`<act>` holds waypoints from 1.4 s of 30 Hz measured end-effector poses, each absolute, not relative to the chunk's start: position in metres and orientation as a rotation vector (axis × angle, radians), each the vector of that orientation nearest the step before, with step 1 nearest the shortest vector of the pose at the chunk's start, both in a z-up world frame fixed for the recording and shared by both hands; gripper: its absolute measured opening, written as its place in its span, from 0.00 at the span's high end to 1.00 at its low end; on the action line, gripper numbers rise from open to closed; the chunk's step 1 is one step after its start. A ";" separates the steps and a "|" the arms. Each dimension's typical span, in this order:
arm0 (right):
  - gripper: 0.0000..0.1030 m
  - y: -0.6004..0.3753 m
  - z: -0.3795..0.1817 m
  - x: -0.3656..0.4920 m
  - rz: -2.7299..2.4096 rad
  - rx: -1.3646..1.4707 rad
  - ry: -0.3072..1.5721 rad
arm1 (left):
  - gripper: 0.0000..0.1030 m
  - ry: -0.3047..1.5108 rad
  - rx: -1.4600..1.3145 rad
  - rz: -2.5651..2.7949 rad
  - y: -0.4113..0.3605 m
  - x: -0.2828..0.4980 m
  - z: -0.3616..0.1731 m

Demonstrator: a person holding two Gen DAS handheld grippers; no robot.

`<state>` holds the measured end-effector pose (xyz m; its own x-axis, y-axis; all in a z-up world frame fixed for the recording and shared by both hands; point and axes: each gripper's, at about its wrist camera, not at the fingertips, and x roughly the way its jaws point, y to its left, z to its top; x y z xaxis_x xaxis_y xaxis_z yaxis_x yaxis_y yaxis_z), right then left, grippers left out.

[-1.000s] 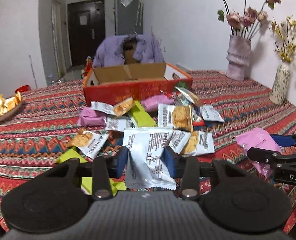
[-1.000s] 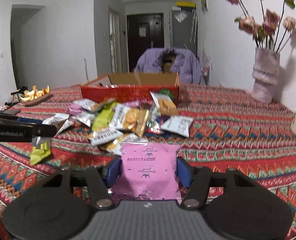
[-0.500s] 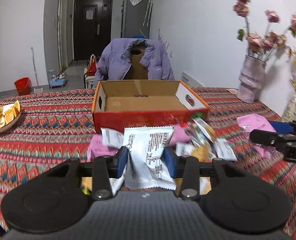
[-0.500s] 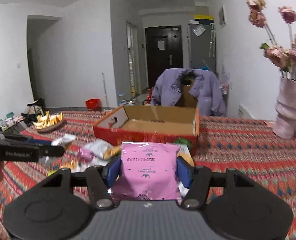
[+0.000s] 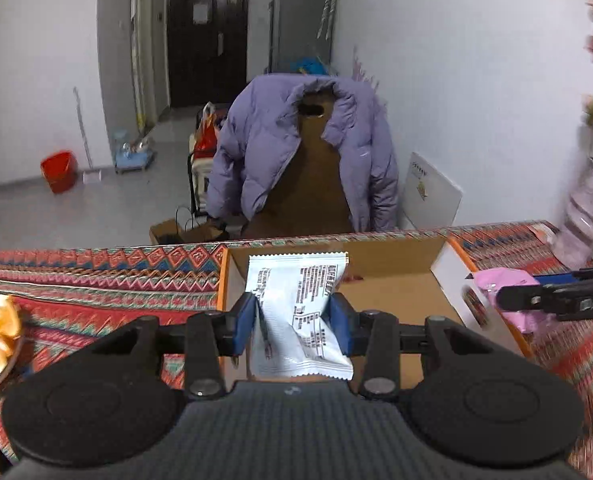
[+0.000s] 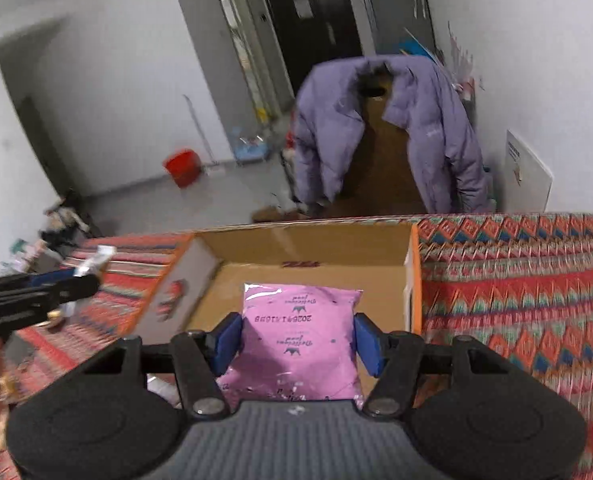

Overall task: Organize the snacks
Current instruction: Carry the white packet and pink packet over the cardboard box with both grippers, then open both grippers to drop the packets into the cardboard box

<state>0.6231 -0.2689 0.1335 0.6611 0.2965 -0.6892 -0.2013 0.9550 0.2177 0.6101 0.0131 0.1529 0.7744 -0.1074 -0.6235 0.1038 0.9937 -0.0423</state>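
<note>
Both packets have come off the snack pile with me: my left gripper [image 5: 292, 322] clamps the white packet [image 5: 300, 312], my right gripper [image 6: 296, 338] pinches the pink packet [image 6: 298, 340], each now above the open cardboard box [image 6: 312, 248], so I judge release comes next

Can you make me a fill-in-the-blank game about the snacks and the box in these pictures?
1. The left gripper is squeezing a snack packet whose colour is ____.
2. The right gripper is holding a snack bag whose colour is ____.
3. Both snacks are held over an open cardboard ____.
4. The jacket hanging on the chair behind the table is ____.

Missing words: white; pink; box; purple
</note>
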 end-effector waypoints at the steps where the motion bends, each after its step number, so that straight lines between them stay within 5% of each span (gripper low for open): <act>1: 0.42 -0.265 0.128 0.643 0.256 0.093 0.818 | 0.60 0.693 -0.013 -0.110 0.012 0.628 0.148; 10: 0.42 -0.236 0.061 0.761 0.127 -0.024 0.973 | 0.59 0.835 0.035 -0.023 0.005 0.746 0.073; 15: 0.39 -0.220 0.041 0.768 0.117 -0.143 0.970 | 0.43 0.849 0.075 -0.025 0.003 0.756 0.054; 19: 0.35 -0.220 0.045 0.764 0.083 -0.157 0.933 | 0.42 0.847 0.087 -0.019 0.002 0.748 0.060; 27: 0.20 -0.240 0.099 0.722 0.162 -0.096 0.944 | 0.24 0.841 0.073 -0.062 0.014 0.685 0.120; 42: 0.05 -0.255 0.173 0.514 0.240 -0.036 0.804 | 0.06 0.709 0.041 -0.086 0.018 0.485 0.185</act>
